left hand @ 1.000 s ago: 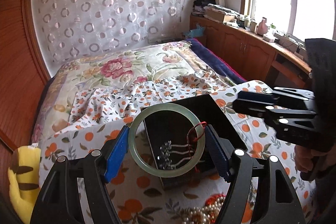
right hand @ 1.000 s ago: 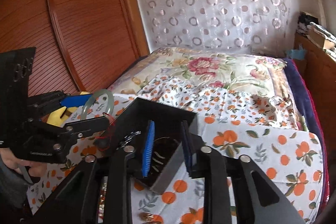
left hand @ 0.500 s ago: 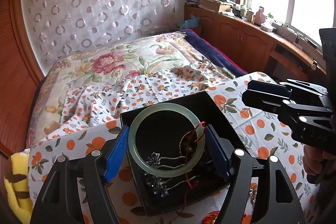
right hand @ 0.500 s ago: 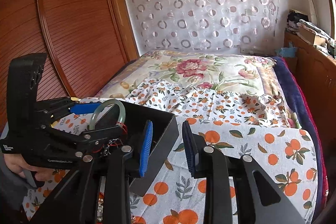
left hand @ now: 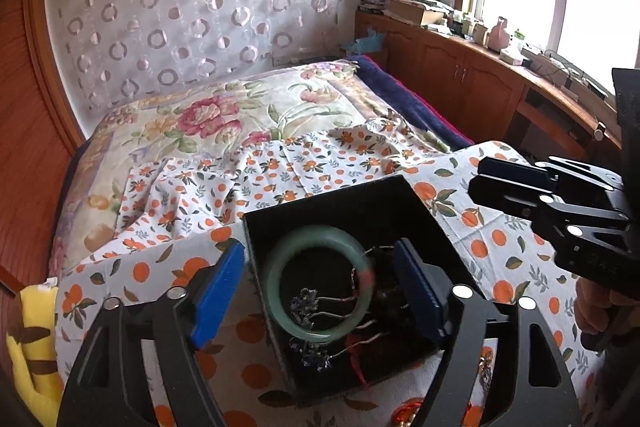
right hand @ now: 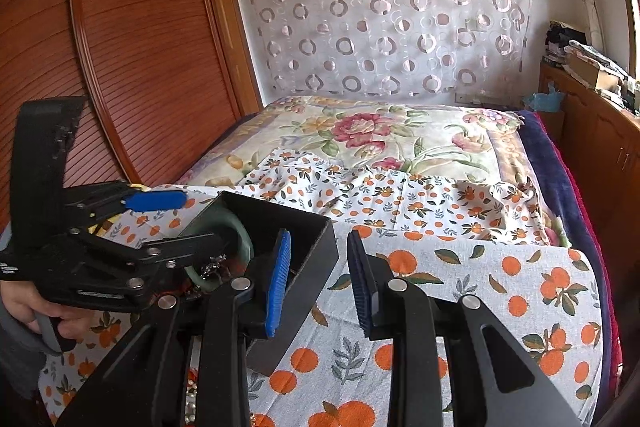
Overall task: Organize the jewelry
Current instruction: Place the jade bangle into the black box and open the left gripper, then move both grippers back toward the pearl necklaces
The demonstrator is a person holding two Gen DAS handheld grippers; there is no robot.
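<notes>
A pale green jade bangle (left hand: pixel 320 283) with a red thread lies inside the black open box (left hand: pixel 444 239), on top of silver hair pins and dark cords. My left gripper (left hand: pixel 320 287) is open above the box, its blue pads well clear of the bangle on both sides. In the right wrist view the bangle (right hand: pixel 240 231) leans inside the box (right hand: pixel 316 263) beside the left gripper (right hand: pixel 160 223). My right gripper (right hand: pixel 318 283) is open and empty, straddling the box's right wall.
The box sits on an orange-print cloth (right hand: pixel 500 299) over a table at the foot of a floral bed (left hand: pixel 224 123). Pearls and red items (left hand: pixel 404 415) lie by the box's near edge. A yellow plush (left hand: pixel 32 347) is at left. Wooden cabinets (left hand: pixel 472 83) line the right.
My left gripper has opened and let go of the bangle, which dropped into the box. The box now sits nearer the middle of the left wrist view. The right gripper stayed open.
</notes>
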